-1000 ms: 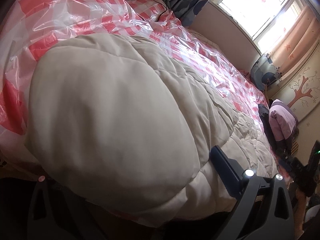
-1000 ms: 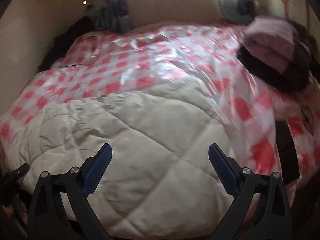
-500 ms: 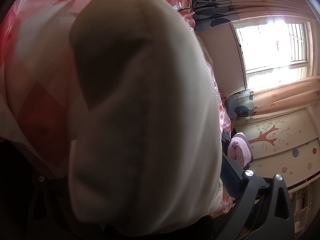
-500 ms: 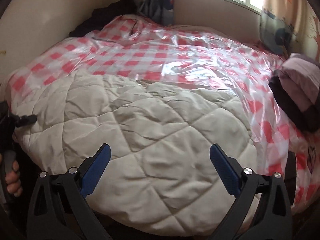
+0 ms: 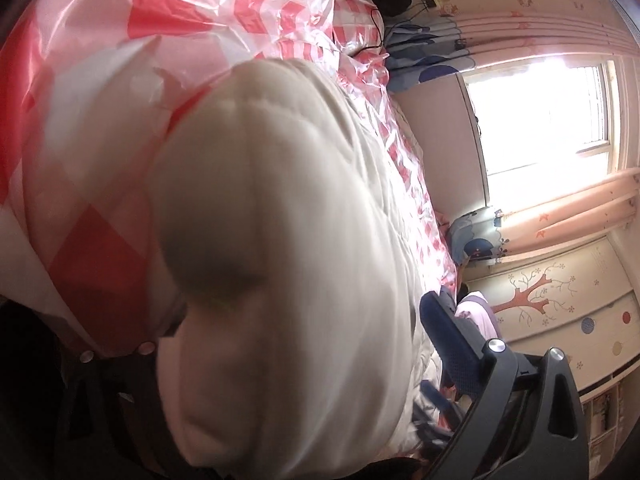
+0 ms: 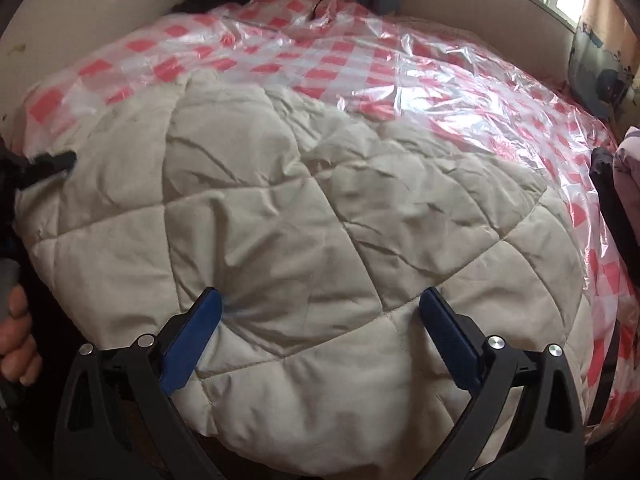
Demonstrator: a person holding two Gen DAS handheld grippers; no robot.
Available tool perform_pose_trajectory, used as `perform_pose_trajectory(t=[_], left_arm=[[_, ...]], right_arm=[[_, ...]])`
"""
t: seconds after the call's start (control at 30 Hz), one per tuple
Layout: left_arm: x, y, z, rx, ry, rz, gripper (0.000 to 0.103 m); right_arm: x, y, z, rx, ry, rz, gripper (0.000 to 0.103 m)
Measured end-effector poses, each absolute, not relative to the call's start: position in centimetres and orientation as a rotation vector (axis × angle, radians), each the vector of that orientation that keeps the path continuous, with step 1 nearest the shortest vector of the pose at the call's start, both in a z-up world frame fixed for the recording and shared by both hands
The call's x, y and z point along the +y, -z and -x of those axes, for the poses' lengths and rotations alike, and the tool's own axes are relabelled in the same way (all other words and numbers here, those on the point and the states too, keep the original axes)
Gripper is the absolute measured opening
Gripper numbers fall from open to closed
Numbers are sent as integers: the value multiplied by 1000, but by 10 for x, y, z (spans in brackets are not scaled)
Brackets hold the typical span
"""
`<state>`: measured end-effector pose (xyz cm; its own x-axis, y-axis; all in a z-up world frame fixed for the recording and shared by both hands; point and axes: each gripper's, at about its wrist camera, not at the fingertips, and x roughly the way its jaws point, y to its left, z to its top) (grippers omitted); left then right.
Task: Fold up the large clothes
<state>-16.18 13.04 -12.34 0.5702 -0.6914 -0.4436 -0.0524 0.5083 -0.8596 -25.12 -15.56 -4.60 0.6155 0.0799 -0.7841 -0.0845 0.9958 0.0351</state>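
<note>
On glossy checked plastic (image 6: 400,68): puffy quilted beige garment (image 6: 280,220); right tool (image 6: 320,332) spread wide (empty), left tool (image 5: 304,340) unclear.

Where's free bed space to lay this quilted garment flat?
Free: checkered plastic sheet between the quilted garment and the headboard wall. Crowded: right edge, purple clothes pile; near edge, open right gripper.

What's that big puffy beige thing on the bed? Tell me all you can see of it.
It looks like a quilted, padded garment, beige or cream, stitched in large diamond panels, soft and creased. It lies spread over the near part of the bed on a clear plastic sheet over red-and-white checks. The right tool, open, presses both blue fingertips into its near edge. At its left side, the left tool meets its edge; in the left view a bulge of it fills the frame.
</note>
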Motion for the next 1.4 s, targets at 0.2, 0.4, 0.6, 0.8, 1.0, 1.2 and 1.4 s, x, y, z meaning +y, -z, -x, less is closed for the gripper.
perform_pose_trajectory(t=[0.2,0.4,0.6,0.8,1.0,1.2,1.4], left_arm=[[127,114,165,901,445,930,69],[123,94,173,882,413,868,56],[79,39,195,791,453,558,51],[3,-13,216,732,556,194,50],[-37,-21,230,723,597,112,50],[-52,-26,226,715,619,103,50],[-89,-33,221,702,654,44,50]], right_arm=[[-145,70,256,897,-77,90,96],[-143,59,263,855,-82,107,96],[-135,80,266,863,-78,135,96],[-140,83,271,842,-83,94,96],[-153,75,276,855,-127,89,96],[-195,53,300,879,-283,-79,96],[-316,47,321,782,-490,-751,96]])
